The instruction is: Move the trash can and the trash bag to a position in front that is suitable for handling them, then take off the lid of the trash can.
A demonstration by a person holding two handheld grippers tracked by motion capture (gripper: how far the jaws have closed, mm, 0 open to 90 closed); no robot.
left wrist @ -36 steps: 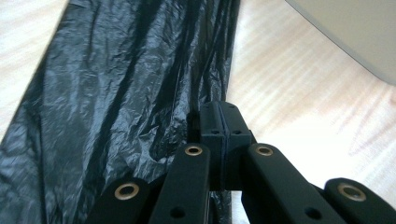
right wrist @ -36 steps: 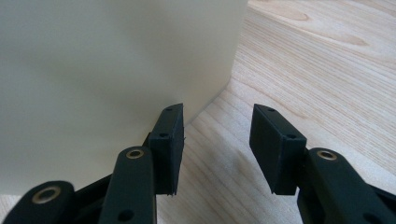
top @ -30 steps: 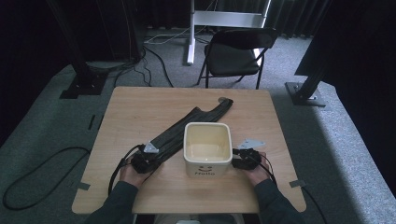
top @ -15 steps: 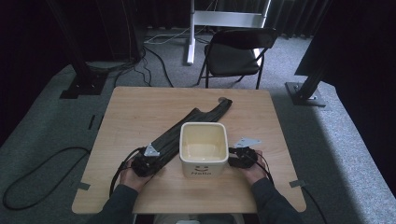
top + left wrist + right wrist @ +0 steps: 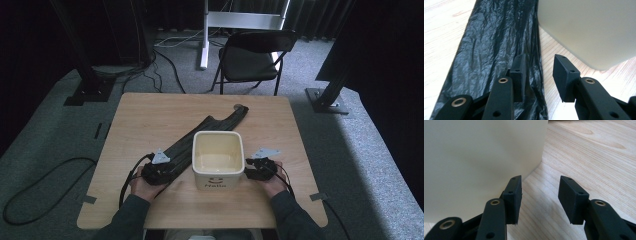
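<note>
Black plastic bag (image 5: pixel 210 134): flattened into a long crumpled strip, laid diagonally on the wooden table (image 5: pixel 150 110), running from the near-left towards the far-right; its near end is seen under the left gripper (image 5: pixel 161 170), its middle passes just behind the left far corner of the cream bin (image 5: pixel 218 159). The bin stands upright near the front centre of the table, open mouth up, nothing seen inside it; the bag is not yet in or over the bin.

Left gripper, in its own view (image 5: pixel 537 75): jaws have just been opening; now parted to a middling gap, with the wrinkled bag (image 5: pixel 489 50) lying beneath the left jaw and bare wood beneath the right; nothing is pinched between the pads; the bin wall (image 5: pixel 594 30) is seen close at the upper right, apart from the jaws.

Right gripper (image 5: pixel 257 170): held just beside the bin's right wall; in its own view (image 5: pixel 540 195) the jaws are spread wide, with bare table between them; the left pad lies close against the bin wall (image 5: pixel 479 162); whether it touches cannot be told; nothing is gripped.

Progress, as judged: an early stage; lining the bin appears to be the work in hand; the bag has been let go and lies unopened; the bin is in place but unlined. Left to be done: the bag to be retaken, its mouth found and spread, lowered into the bin, and its edge folded over the rim.
</note>
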